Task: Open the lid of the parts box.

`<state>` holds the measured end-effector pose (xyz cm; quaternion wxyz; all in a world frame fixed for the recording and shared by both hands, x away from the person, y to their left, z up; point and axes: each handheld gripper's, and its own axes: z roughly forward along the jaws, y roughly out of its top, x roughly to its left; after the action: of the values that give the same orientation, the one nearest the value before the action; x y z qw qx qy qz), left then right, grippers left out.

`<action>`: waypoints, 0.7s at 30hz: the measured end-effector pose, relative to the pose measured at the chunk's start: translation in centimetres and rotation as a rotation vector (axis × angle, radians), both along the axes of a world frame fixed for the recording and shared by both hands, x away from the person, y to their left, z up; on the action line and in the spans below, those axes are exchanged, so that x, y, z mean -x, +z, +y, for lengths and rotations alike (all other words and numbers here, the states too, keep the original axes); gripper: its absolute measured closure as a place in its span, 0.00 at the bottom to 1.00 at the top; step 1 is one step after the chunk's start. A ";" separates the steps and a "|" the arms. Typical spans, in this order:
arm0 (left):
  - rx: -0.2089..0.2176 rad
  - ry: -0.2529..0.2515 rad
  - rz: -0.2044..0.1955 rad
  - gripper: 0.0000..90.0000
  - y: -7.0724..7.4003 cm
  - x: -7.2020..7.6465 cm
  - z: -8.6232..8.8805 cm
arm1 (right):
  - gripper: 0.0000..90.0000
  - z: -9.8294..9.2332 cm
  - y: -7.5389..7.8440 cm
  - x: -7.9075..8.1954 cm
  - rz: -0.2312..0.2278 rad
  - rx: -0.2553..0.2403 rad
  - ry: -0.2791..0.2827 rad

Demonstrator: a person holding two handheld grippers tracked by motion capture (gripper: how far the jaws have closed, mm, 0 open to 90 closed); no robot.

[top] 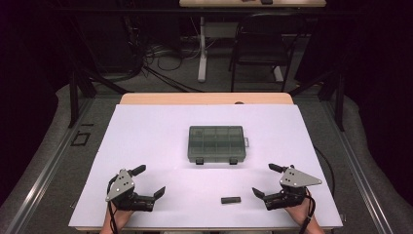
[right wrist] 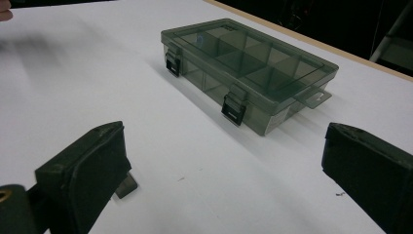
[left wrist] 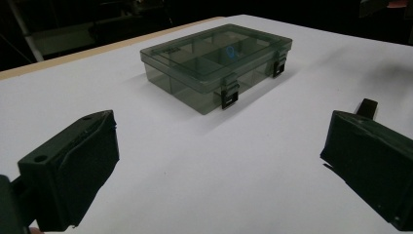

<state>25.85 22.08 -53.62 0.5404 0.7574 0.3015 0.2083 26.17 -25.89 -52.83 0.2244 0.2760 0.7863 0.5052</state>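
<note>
The small dark bar (top: 231, 200) lies near the table's (top: 146, 136) front edge, long axis along that edge, just beside the right tongs (top: 263, 181) and well apart from the left tongs (top: 151, 181). Both tongs gape wide, empty.

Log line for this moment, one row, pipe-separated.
left gripper: open, empty | right gripper: open, empty | compartment box: lid shut, both latches down | small dark bar: on table, untouched
</note>
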 end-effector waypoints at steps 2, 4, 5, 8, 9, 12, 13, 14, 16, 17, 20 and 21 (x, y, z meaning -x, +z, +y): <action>-0.004 -0.002 0.004 0.00 0.0 0.0 0.0 | 0.02 0.0 0.0 -0.1 0.000 -0.002 0.003; -0.006 -0.001 0.005 0.00 0.0 0.0 0.0 | 0.02 0.1 -0.1 -0.1 0.000 0.001 0.004; -0.009 -0.001 0.005 0.00 0.0 0.0 0.0 | 0.02 0.0 -0.1 -0.1 0.000 0.001 0.005; -0.013 0.001 0.009 0.00 0.0 -0.1 -0.1 | 0.02 0.0 -0.1 -0.2 0.004 -0.001 0.006; -0.012 0.002 0.009 0.00 0.0 -0.1 -0.1 | 0.02 0.0 -0.1 -0.2 0.006 -0.001 0.006; -0.014 0.004 0.014 0.00 0.0 -0.2 -0.1 | 0.02 0.0 -0.2 -0.3 0.008 -0.003 0.009; -0.016 0.004 0.015 0.00 0.0 -0.2 -0.1 | 0.02 0.0 -0.2 -0.3 0.008 -0.003 0.010; -0.016 0.003 0.015 0.00 -0.1 -0.2 -0.1 | 0.02 0.1 -0.2 -0.4 0.008 -0.003 0.011; -0.016 0.002 0.014 0.00 -0.1 -0.2 -0.1 | 0.02 0.1 -0.2 -0.4 0.009 0.003 0.013; -0.016 0.002 0.016 0.00 -0.1 -0.2 -0.1 | 0.02 0.2 -0.2 -0.4 0.010 0.002 0.014; -0.017 0.003 0.023 0.00 -0.1 -0.2 -0.1 | 0.02 0.2 -0.2 -0.5 0.008 0.007 0.019; -0.019 0.006 0.025 0.00 -0.1 -0.2 0.0 | 0.02 0.3 -0.2 -0.6 0.007 0.005 0.019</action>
<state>26.07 22.05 -53.75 0.5290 0.7641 0.3085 0.2030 26.75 -25.60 -53.01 0.2176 0.2696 0.7909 0.5045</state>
